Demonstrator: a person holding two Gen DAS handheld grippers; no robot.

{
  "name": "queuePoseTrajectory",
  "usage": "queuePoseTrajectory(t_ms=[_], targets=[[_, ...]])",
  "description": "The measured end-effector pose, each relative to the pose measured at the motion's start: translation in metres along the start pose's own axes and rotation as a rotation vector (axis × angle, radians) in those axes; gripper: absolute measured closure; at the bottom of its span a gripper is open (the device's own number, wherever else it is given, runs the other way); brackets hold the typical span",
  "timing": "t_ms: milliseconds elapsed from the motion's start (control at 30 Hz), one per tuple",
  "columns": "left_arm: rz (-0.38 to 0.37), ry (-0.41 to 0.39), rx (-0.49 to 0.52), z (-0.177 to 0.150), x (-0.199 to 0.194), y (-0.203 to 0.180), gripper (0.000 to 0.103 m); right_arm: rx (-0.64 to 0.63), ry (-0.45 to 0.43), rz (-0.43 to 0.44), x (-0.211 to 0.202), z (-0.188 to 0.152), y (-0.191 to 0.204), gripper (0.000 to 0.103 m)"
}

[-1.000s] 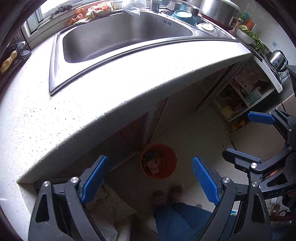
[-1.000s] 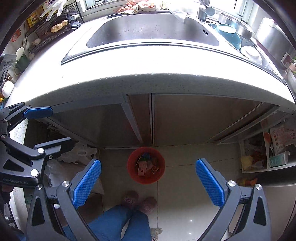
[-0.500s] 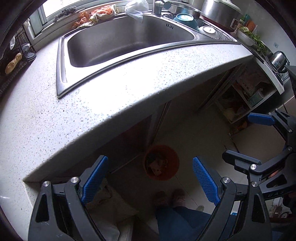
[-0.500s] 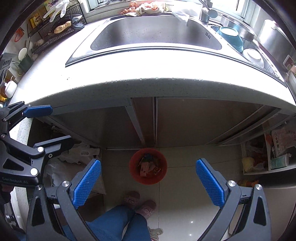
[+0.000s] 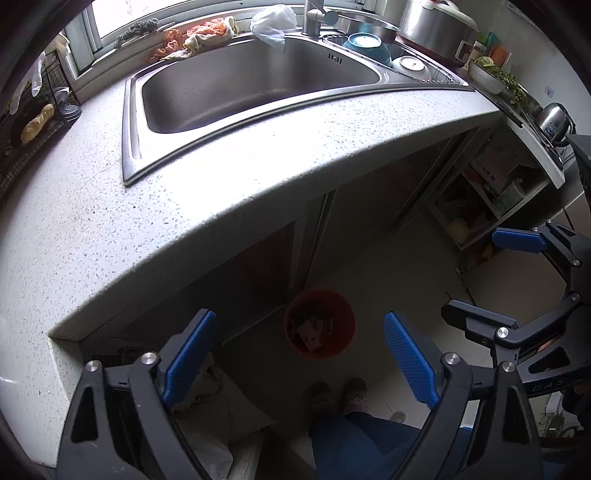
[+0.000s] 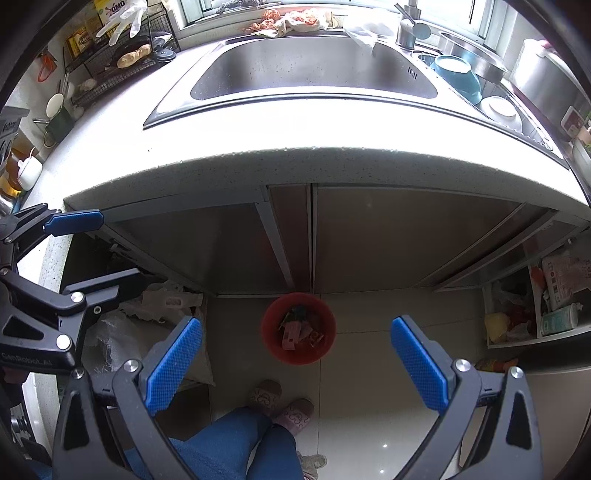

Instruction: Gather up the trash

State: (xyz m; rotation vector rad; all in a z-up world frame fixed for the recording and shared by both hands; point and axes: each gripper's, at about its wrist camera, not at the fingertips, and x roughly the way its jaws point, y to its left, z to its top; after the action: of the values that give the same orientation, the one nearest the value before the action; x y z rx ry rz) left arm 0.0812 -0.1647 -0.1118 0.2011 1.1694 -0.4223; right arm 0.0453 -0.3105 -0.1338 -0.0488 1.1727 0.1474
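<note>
A red trash bin (image 5: 320, 323) stands on the floor below the counter edge, with several scraps of trash (image 6: 297, 329) inside; it also shows in the right wrist view (image 6: 298, 326). My left gripper (image 5: 300, 352) is open and empty, high above the bin. My right gripper (image 6: 295, 360) is open and empty too, also above the bin. Each gripper shows at the edge of the other's view. A white plastic bag (image 5: 272, 25) hangs by the faucet at the sink's back rim.
A speckled white counter (image 5: 92, 206) holds a steel sink (image 5: 251, 85). Orange cloths (image 5: 199, 35) lie behind it. Bowls (image 6: 458, 75) and a pot (image 5: 436, 29) sit at the right. A wire rack (image 6: 122, 55) is at the left. The person's feet (image 6: 280, 406) stand below.
Both grippers have risen and tilted up a little, so more of the counter and sink shows and the bin sits lower in view. Both stay open.
</note>
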Motion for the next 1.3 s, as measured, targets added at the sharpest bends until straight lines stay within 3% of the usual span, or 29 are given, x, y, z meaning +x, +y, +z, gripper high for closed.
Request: queuePoseTrajectory(t_ms=[1300], targets=[[0.032,-0.021,0.011,-0.029,-0.016,-0.013,0.012,0.054,-0.037,-0.018,-0.028,-0.044,0.039,0.001]])
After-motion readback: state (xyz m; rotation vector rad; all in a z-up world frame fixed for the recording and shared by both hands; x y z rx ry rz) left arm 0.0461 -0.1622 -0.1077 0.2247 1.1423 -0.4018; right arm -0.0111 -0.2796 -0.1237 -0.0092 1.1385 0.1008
